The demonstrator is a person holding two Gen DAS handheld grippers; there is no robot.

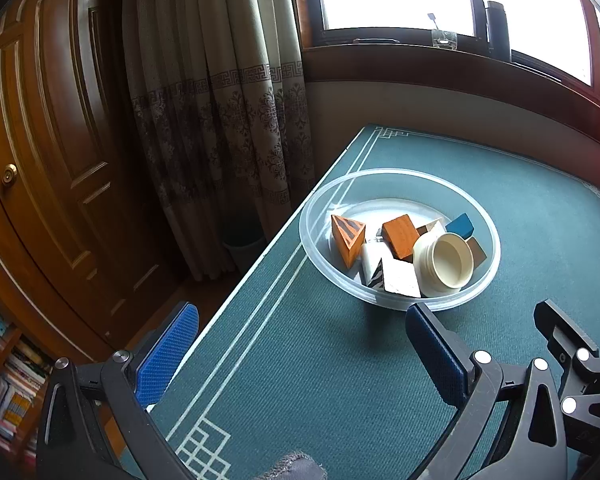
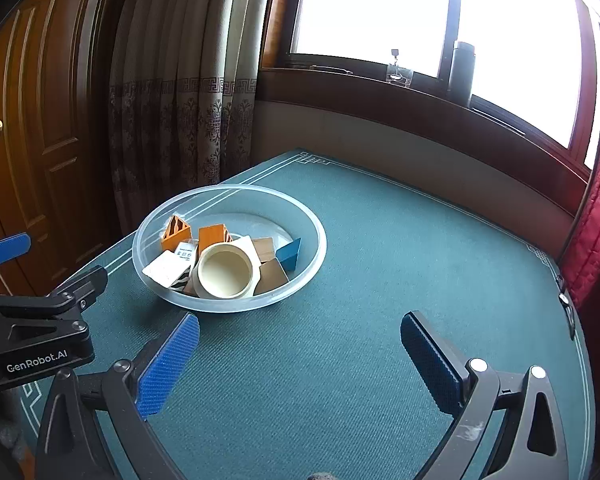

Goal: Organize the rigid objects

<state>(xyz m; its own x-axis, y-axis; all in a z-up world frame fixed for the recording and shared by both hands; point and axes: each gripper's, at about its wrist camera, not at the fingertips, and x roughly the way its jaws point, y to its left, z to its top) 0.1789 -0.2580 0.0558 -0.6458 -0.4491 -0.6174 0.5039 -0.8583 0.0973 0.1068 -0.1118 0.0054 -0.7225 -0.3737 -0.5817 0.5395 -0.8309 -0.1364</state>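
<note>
A clear plastic bowl [image 1: 312, 240] [image 2: 316, 256] stands on the green table mat. In it lie an orange striped wedge [image 1: 346, 240] [image 2: 176, 234], an orange block [image 1: 400, 236] [image 2: 212, 236], a cream round tub [image 1: 446, 264] [image 2: 226, 272], a blue block [image 1: 462, 225] [image 2: 290, 254], a white card-like piece [image 1: 400, 278] [image 2: 166, 268] and brown blocks. My left gripper [image 1: 300, 348] is open and empty in front of the bowl. My right gripper [image 2: 300, 360] is open and empty, to the right of the bowl's near side.
The green mat [image 1: 340, 380] [image 2: 420, 260] ends at the table's left edge beside a curtain [image 1: 220, 120] and a wooden door [image 1: 40, 140]. A window sill with a glass [image 1: 444, 38] and a dark bottle [image 2: 462, 68] runs behind. A red cloth [image 2: 596, 232] hangs at right.
</note>
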